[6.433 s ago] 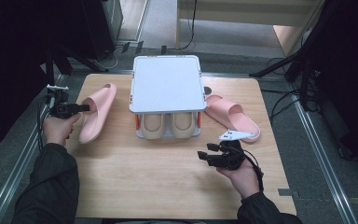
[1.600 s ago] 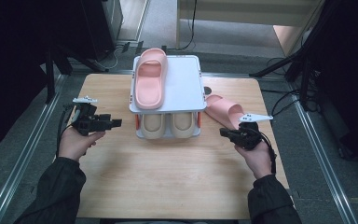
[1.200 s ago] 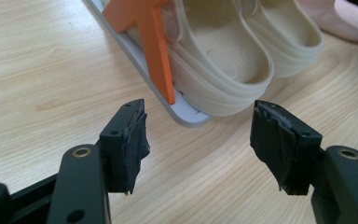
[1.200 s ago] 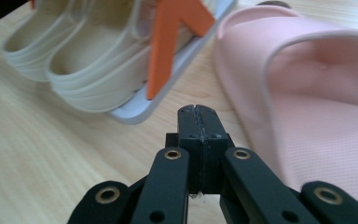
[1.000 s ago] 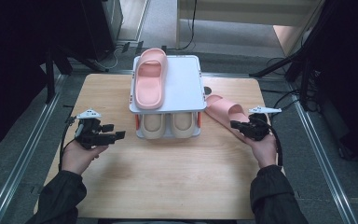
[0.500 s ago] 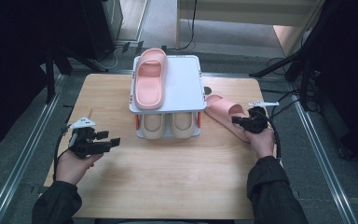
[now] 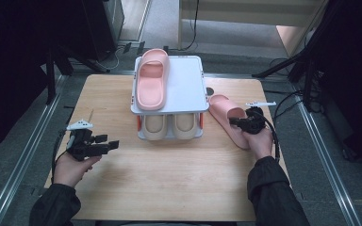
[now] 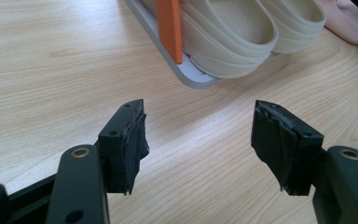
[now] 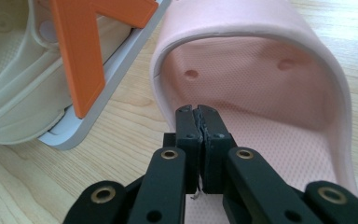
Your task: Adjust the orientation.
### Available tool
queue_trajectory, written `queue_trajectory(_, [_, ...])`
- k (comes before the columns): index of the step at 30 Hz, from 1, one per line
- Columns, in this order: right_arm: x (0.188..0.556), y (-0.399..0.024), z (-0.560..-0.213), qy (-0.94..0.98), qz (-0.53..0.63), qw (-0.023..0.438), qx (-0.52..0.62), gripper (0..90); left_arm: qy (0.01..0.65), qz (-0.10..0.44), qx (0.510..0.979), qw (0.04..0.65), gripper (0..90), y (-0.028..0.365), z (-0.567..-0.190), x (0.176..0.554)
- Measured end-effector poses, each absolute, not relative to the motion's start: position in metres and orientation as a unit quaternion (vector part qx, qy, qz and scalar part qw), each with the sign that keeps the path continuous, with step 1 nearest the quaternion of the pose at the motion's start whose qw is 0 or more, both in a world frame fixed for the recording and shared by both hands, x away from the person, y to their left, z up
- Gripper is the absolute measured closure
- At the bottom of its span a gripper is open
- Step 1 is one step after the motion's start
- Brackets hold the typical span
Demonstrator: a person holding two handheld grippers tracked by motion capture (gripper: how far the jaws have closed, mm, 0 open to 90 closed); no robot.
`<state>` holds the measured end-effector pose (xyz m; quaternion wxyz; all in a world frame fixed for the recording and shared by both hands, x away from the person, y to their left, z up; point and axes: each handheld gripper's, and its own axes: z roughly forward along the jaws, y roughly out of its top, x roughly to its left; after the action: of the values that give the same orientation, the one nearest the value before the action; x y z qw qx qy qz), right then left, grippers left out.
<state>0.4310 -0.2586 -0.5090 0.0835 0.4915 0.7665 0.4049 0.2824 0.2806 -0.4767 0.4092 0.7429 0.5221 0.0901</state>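
No legible writing | left gripper (image 8: 198,140) jaws apart, empty | right gripper (image 9: 199,122) jaws closed, empty, over pink slipper (image 9: 270,93) beside rack (image 7: 188,89)

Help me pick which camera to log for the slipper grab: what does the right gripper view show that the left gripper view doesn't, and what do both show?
Right gripper view alone: its own tongs, jaws pressed together with nothing seen between them, over the footbed of the pink slipper on the table, looking into its strap opening.

Left gripper view alone: its own tongs, jaws wide apart above bare wooden table, holding nothing.

Both: the beige slippers on the rack's lower tray, an orange rack post, and wood grain. The pink slipper barely edges into the left gripper view's far corner.
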Motion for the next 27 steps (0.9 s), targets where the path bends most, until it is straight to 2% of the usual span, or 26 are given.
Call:
queue_trajectory(10, [0.431, -0.238, -0.511, 0.764, 0.414, 0.067, 0.491, 88.9, 0.525, 0.082, 0.743, 0.408, 35.2, 0.282, -0.479, 0.284])
queue_trajectory(14, [0.432, -0.234, -0.512, 0.765, 0.413, 0.063, 0.491, 85.9, 0.528, 0.083, 0.741, 0.406, 35.2, 0.287, -0.480, 0.286])
queue_trajectory(22, [0.421, -0.242, -0.503, 0.760, 0.417, 0.091, 0.490, 75.9, 0.532, 0.077, 0.739, 0.406, 35.2, 0.290, -0.483, 0.297])
queue_trajectory(27, [0.409, -0.249, -0.498, 0.753, 0.424, 0.105, 0.491, 73.8, 0.533, 0.072, 0.739, 0.405, 35.2, 0.290, -0.485, 0.310])
